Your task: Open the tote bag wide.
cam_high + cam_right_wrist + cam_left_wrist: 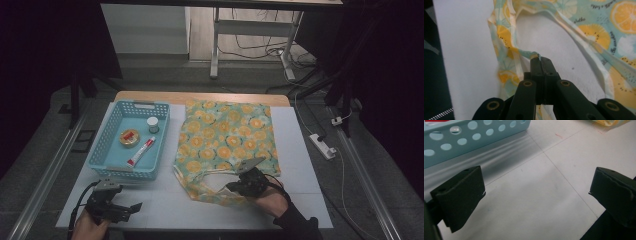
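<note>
Teal fabric bag (225, 135); orange citrus print; flat

Bare surface (165, 200) between tools: passable. Blue basket (97, 155) walls block at 10 o'clock; fruit-print bag (225, 135) covers 1 o'clock.

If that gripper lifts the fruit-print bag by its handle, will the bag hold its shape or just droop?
Probably droop: the cloth bag lies flat and creased on the table, and its handle curls loosely where the right gripper pinches it. It looks thin, so likely light. Pushed, it would likely bunch up rather than slide.
</note>
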`<state>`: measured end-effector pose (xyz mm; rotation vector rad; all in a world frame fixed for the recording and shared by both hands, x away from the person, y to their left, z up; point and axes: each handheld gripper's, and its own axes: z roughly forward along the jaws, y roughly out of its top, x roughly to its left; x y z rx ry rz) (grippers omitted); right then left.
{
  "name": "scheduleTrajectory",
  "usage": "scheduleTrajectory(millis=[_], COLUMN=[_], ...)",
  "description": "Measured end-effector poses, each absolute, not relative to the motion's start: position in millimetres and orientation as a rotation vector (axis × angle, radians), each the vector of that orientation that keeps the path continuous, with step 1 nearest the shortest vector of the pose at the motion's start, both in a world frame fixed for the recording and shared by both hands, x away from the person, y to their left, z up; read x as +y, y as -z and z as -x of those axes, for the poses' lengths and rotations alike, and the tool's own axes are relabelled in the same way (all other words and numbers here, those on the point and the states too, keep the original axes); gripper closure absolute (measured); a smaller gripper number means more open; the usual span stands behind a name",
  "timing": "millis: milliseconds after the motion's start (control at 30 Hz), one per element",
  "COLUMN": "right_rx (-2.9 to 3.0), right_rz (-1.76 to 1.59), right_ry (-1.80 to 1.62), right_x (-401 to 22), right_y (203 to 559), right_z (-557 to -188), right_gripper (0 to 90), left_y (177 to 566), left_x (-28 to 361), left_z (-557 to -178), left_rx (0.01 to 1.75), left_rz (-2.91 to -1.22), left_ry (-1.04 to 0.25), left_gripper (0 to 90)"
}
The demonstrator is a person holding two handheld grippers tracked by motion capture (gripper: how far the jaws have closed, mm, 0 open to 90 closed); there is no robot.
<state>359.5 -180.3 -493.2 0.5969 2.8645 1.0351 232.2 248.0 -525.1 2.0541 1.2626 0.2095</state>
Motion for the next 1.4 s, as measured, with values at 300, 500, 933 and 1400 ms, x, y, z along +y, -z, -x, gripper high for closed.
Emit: scheduleTrajectory(millis=[300, 500, 933, 1400], right_rx=[2.823, 2.805, 2.726, 2.641], right_rz=[-0.654, -0.671, -0.731, -0.81], right_ry=[-1.106, -1.122, -1.191, -1.209], right_x=[-179, -176, -167, -166], right_y=[481, 472, 461, 456], right_z=[-374, -392, -431, -477], right_gripper=[89.7, 89.9, 89.9, 89.9], left_y=[525, 525, 525, 525], left_x=[248, 249, 249, 249], left_z=[-232, -233, -233, -233], left_rx=[1.258, 1.26, 1.261, 1.263], left_rz=[-2.052, -2.05, -2.046, -2.045], left_ry=[-0.205, -0.205, -0.202, -0.197], left_gripper=[0.0, 0.0, 0.0, 0.0])
